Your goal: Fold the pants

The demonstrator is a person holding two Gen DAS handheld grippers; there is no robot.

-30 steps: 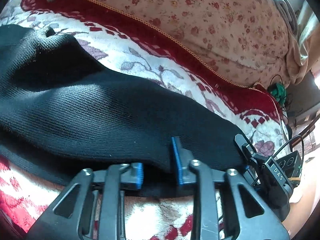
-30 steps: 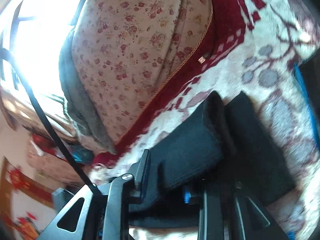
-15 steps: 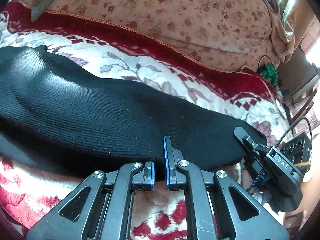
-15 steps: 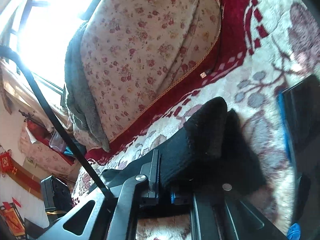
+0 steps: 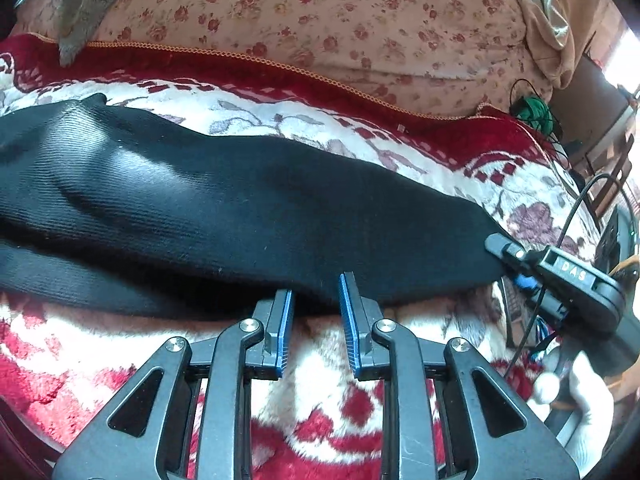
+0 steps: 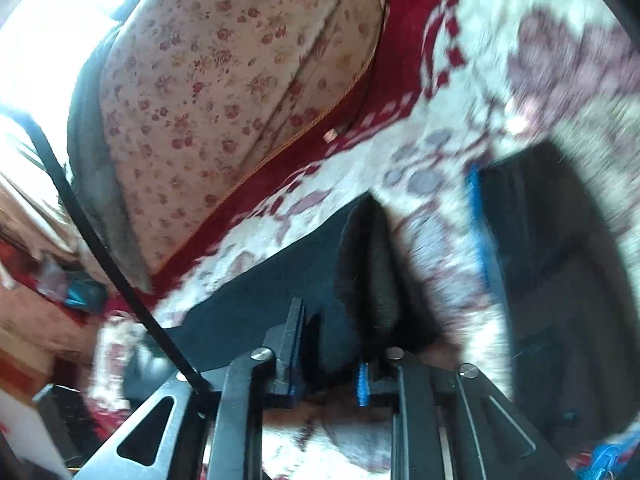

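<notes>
Black knit pants [image 5: 240,200] lie folded lengthwise across a red and white flowered blanket [image 5: 120,360]. My left gripper [image 5: 315,286] sits at their near edge; its blue pads stand apart, the jaws are opening, and the cloth's edge lies just at the tips. My right gripper [image 5: 510,262] is at the pants' right end. In the right wrist view, which is blurred, the folded end of the pants [image 6: 360,264] lies between the pads of my right gripper [image 6: 330,340], whose jaws are opening. One of the left gripper's fingers [image 6: 528,216] shows at the right.
A rolled quilt with small red flowers [image 5: 320,20] runs along the back of the blanket, with a grey cloth [image 5: 80,12] on its left end. A green cable bundle [image 5: 532,108] lies at the far right. A hand [image 5: 580,396] holds the right gripper's handle.
Both grippers closed on the pants' edge half a second ago and their pads have parted again. The left gripper has rolled and drawn back slightly from the cloth.
</notes>
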